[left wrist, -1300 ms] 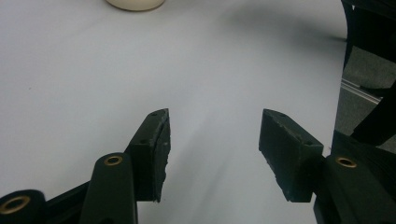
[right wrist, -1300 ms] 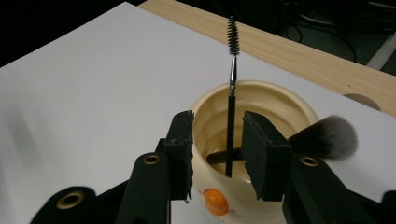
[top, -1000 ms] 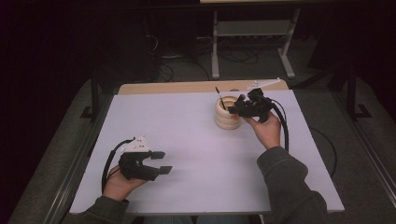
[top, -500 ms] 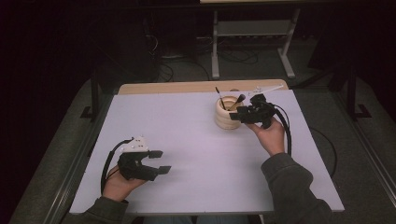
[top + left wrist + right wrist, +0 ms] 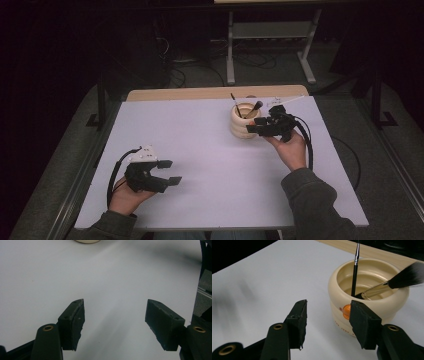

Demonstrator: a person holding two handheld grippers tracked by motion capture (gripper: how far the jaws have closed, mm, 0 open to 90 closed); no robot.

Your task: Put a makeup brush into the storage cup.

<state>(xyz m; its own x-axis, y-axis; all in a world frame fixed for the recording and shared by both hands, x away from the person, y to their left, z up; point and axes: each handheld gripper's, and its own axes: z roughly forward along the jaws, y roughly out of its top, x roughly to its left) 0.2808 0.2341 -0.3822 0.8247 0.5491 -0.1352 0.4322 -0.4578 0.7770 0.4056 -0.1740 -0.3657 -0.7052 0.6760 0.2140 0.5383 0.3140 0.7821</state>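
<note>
My right tongs (image 5: 327,320) gape open with nothing between them, just beside one cream pot (image 5: 367,297) holding two brushes (image 5: 384,286). My left tongs (image 5: 115,325) hover open over bare white tabletop (image 5: 200,145), well apart from the pot.

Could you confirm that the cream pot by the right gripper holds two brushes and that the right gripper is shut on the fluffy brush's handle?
Not quite. The cream pot does hold two brushes, a thin brush and a fluffy brush, but the right gripper is open beside the pot with nothing between its jaws, as the right gripper view shows.
</note>
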